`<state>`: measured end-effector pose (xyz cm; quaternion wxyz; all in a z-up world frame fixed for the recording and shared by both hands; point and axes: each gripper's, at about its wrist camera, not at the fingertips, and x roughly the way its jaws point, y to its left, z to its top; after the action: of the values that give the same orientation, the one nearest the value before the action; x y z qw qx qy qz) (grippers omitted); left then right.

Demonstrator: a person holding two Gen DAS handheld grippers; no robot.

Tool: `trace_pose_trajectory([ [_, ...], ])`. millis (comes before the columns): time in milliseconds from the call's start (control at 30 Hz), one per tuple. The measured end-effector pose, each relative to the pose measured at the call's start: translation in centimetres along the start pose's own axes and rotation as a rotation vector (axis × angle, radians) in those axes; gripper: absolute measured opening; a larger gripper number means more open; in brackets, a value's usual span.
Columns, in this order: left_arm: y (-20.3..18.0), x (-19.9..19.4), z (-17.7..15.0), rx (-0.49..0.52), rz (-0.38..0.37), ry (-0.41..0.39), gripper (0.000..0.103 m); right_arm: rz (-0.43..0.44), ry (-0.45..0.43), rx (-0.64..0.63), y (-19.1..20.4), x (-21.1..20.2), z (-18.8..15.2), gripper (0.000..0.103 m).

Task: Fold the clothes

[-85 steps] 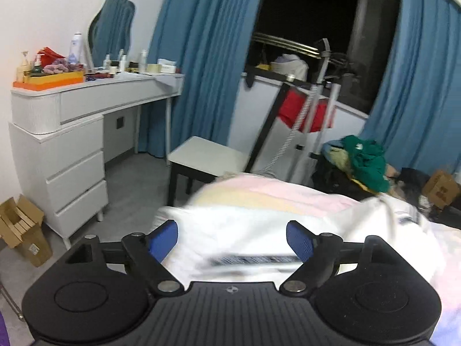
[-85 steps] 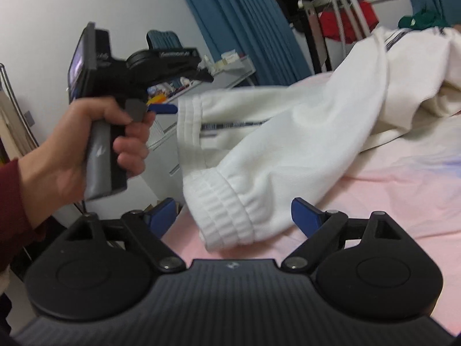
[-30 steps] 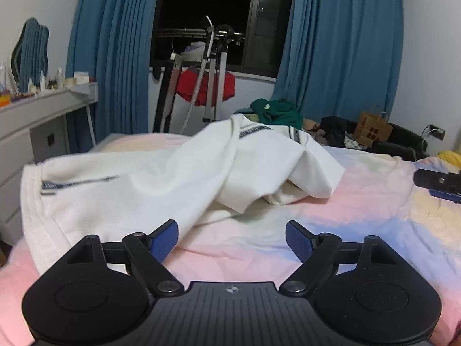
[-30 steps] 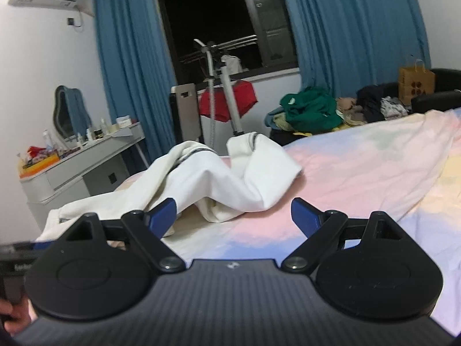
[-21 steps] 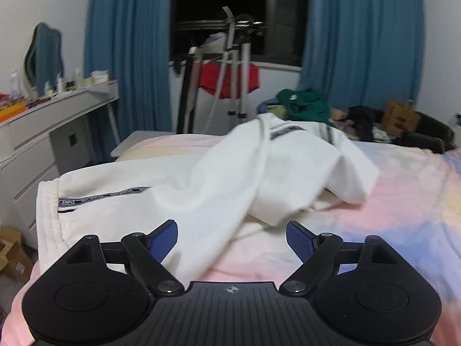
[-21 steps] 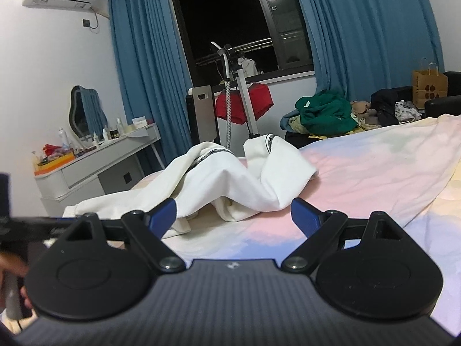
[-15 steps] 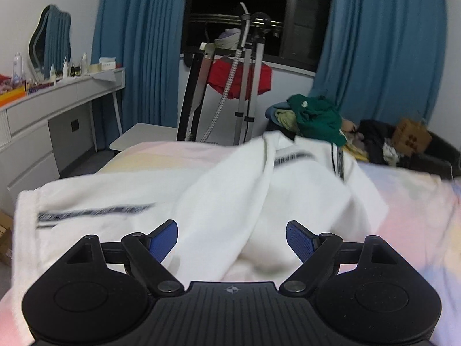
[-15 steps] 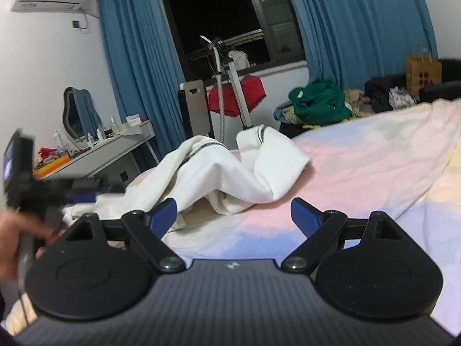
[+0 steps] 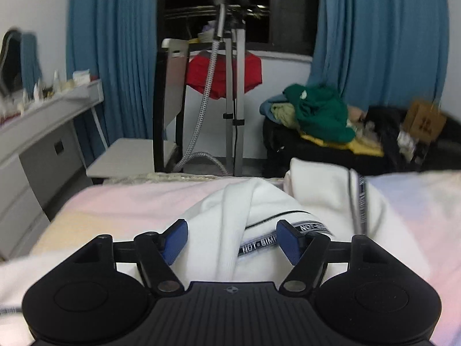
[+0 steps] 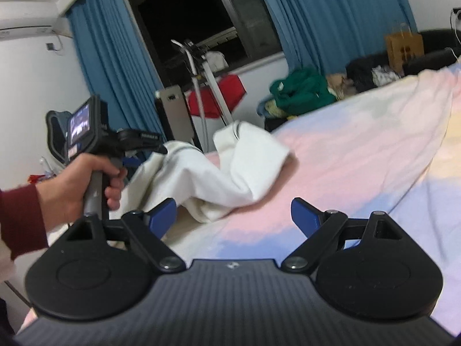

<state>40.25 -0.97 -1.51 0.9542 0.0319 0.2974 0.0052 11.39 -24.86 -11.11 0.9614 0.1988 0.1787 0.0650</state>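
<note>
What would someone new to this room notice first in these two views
Probably the rumpled white garment heaped on the pastel pink and blue bedsheet, with a black printed stripe running along it. The left gripper is open right over that stripe, while the right gripper hangs open above bare sheet. Behind the bed, a red cloth on a rack stands out against blue curtains.

Lettering on the garment's stripe
The white garment point(image 9: 259, 216) bears a black band reading "NOT-SIMI…", partly hidden behind a blue fingertip point(image 9: 288, 242).
</note>
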Motion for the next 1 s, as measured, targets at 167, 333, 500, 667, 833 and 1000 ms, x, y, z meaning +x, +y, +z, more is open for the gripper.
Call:
trace_pose_trajectory([
  [167,-1.2,3.0,-0.2,0.035,0.044,-0.015,0.027,-0.001,0.023,-0.018,0.5,1.9,-0.3,0.088],
  [333,-2.4,1.2,-1.0,0.114,0.009,-0.056,0.006,-0.018,0.033,-0.044,0.5,2.5,-0.9,0.088],
  [500,-3.2,-5.7,-2.7,0.252,-0.065,-0.138,0.005,-0.039,0.010,-0.049,0.7,1.9,-0.6,0.088],
  [667,-3.6,-15.0,-8.3,0.320,-0.225,-0.161,0.005,-0.051,-0.015,-0.052,0.8,0.6,-0.5,0.088],
  [833,-3.9,-23.1,-14.5,0.357,-0.371,-0.149,0.005,-0.061,-0.026,-0.049,0.8,-0.6,-0.3,0.088],
  [1000,-3.2,-22.3,-19.0,0.325,-0.377,-0.059,0.006,-0.055,-0.014,-0.037,0.8,-1.8,-0.3,0.088],
])
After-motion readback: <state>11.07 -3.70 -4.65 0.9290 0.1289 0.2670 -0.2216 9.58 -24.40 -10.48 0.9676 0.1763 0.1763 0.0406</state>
